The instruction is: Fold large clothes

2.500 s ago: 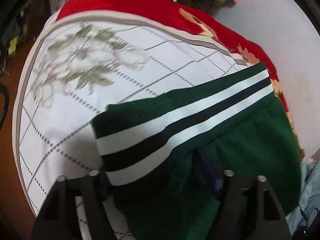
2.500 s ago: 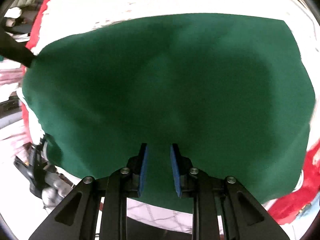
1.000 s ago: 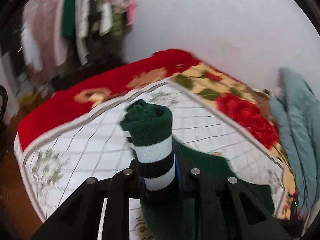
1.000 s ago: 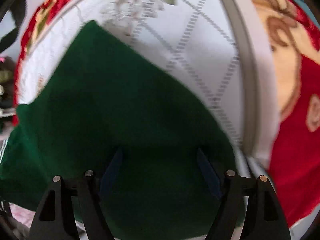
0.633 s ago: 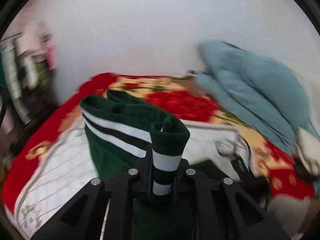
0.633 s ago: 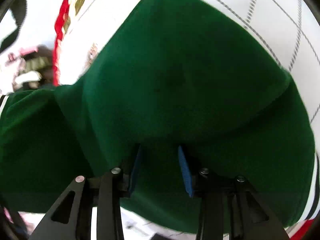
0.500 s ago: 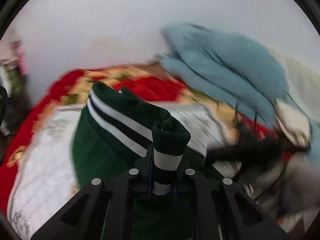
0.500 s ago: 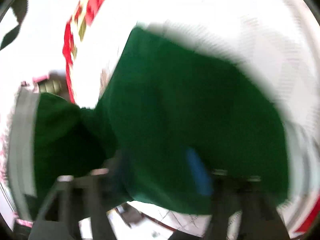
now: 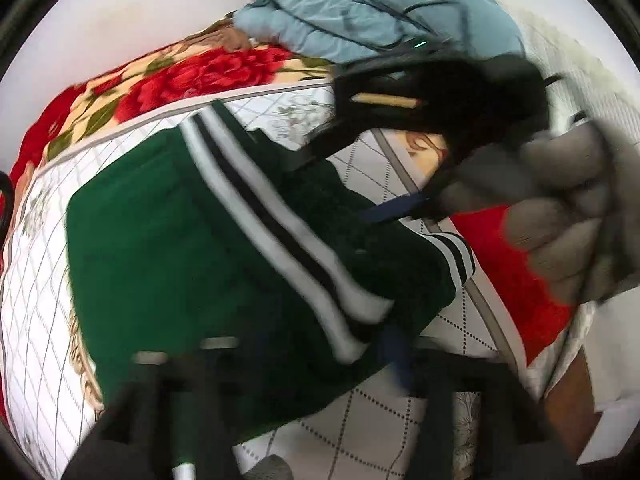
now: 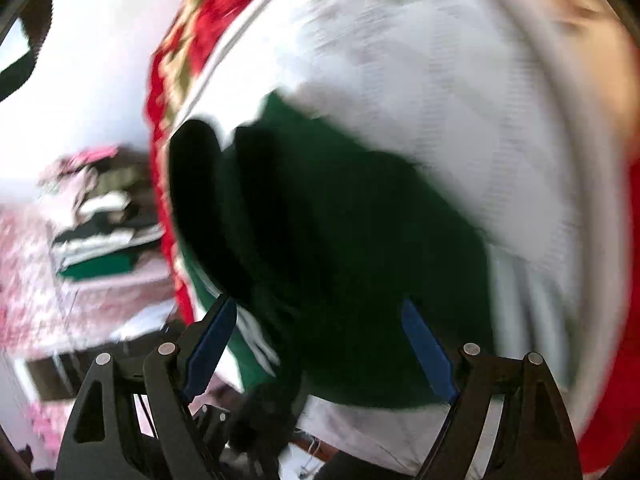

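Observation:
A dark green garment (image 9: pixel 160 248) with white and black stripes (image 9: pixel 276 224) lies folded on the white checked bedspread (image 9: pixel 36 320). My left gripper (image 9: pixel 320 356) is blurred, open, its fingers wide apart over the garment's near edge. In the right wrist view the green garment (image 10: pixel 360 248) lies on the bedspread, blurred by motion. My right gripper (image 10: pixel 320 344) is open, blue pads (image 10: pixel 426 348) wide apart, above the garment's near edge and holding nothing. The right gripper also shows in the left wrist view (image 9: pixel 400 204) as a dark shape over the garment's far side.
A light blue duvet (image 9: pixel 360 4) is piled at the bed's far end. A red floral blanket (image 9: pixel 200 76) lies under the bedspread. A grey padded sleeve (image 9: pixel 568 216) reaches in from the right. Stacked clothes (image 10: pixel 100 248) sit beside the bed.
Both grippers have let go of the green garment and opened. The left gripper carried the striped hem over and laid it down on the bedspread. Both cameras are moving fast.

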A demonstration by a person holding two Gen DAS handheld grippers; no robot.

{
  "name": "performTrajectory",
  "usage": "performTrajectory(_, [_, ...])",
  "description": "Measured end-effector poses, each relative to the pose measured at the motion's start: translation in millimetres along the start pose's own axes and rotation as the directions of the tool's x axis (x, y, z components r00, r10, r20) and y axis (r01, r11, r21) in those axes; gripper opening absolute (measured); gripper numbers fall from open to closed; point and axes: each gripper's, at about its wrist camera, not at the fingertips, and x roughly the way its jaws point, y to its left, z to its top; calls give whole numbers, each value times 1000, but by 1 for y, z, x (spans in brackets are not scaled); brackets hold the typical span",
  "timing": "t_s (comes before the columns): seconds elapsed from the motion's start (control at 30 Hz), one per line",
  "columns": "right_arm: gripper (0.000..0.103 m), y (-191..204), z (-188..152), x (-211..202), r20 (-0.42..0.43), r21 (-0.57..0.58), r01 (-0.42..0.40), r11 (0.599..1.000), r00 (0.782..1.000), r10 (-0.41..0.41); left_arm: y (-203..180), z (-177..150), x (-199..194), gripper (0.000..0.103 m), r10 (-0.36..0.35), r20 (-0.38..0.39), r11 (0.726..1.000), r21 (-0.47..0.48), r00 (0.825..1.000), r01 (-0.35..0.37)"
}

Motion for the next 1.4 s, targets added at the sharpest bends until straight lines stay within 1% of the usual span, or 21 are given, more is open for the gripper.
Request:
performTrajectory(0.03, [86,4,-1,12,-29,-18,-16,1000,999,16,6,-3,-5,89,11,-5,1000,-29,1000,-11])
performTrajectory(0.13, [86,17,13,66,-138,-34,-28,999,990,23,21,-14,-15,89,43,-44,994,-99,998,-47])
performTrajectory(0.17, [82,21,15,77,-153,-51,-8,999,988,0,31,-18,-21,89,75,-60,987,-136,995,-82])
performTrajectory(0.2, [71,28,15,82,-133,-68,21,997,991,-30,37,-21,-24,89,97,-66,981,-164,993,-107])
performTrajectory(0.23, [42,35,18,90,-124,-73,17,997,992,-26,51,-26,-35,90,140,-76,964,-219,987,-154])
performTrajectory(0.27, [32,43,19,94,-126,-68,24,997,992,-32,59,-31,-42,90,168,-81,949,-257,982,-183])
performTrajectory(0.3, [27,57,15,87,-105,-69,13,998,994,-20,69,-35,-50,90,197,-87,931,-296,977,-214])
performTrajectory(0.43, [22,101,-10,31,-46,-67,-203,977,979,201,109,-53,-77,90,308,-130,828,-450,942,-333])
performTrajectory(0.53, [21,93,-14,-8,24,-46,-231,972,972,233,122,-54,-77,90,319,-144,793,-501,937,-347])
performTrajectory(0.6, [21,45,-7,-16,79,11,-91,996,993,90,125,-47,-69,90,316,-150,788,-508,937,-347])
performTrajectory(0.7, [24,-37,-2,3,67,148,102,984,991,-113,122,-26,-50,90,316,-142,805,-484,938,-344])
performTrajectory(0.77, [31,-61,-2,14,61,175,123,977,989,-135,119,-15,-38,90,312,-148,815,-466,938,-344])
performTrajectory(0.8, [33,-60,-2,15,59,181,101,978,992,-113,121,-8,-35,90,308,-145,815,-470,940,-339])
performTrajectory(0.87, [54,-50,-4,8,37,162,118,980,991,-126,127,5,-24,90,304,-153,816,-469,940,-339])
performTrajectory(1.07, [55,7,-10,-55,185,57,192,980,962,-199,139,39,2,90,342,-159,813,-444,926,-377])
performTrajectory(1.2, [55,46,-11,-45,111,-43,244,969,965,-238,148,63,34,90,363,-200,817,-401,910,-414])
performTrajectory(1.23, [53,50,-11,-23,81,-76,312,947,949,-306,150,67,42,90,364,-211,820,-388,907,-420])
performTrajectory(1.27, [42,51,-8,-7,65,-81,369,926,929,-365,151,70,50,90,368,-222,823,-375,903,-428])
performTrajectory(1.3, [33,40,-9,17,27,-76,471,879,882,-471,151,72,62,90,374,-238,828,-349,896,-438])
performTrajectory(1.33, [34,28,-9,32,-6,-51,499,865,866,-500,151,72,68,90,375,-244,833,-335,895,-440])
performTrajectory(1.4, [35,16,-1,42,-8,8,474,881,881,-474,151,72,78,90,408,-256,832,-291,876,-472])
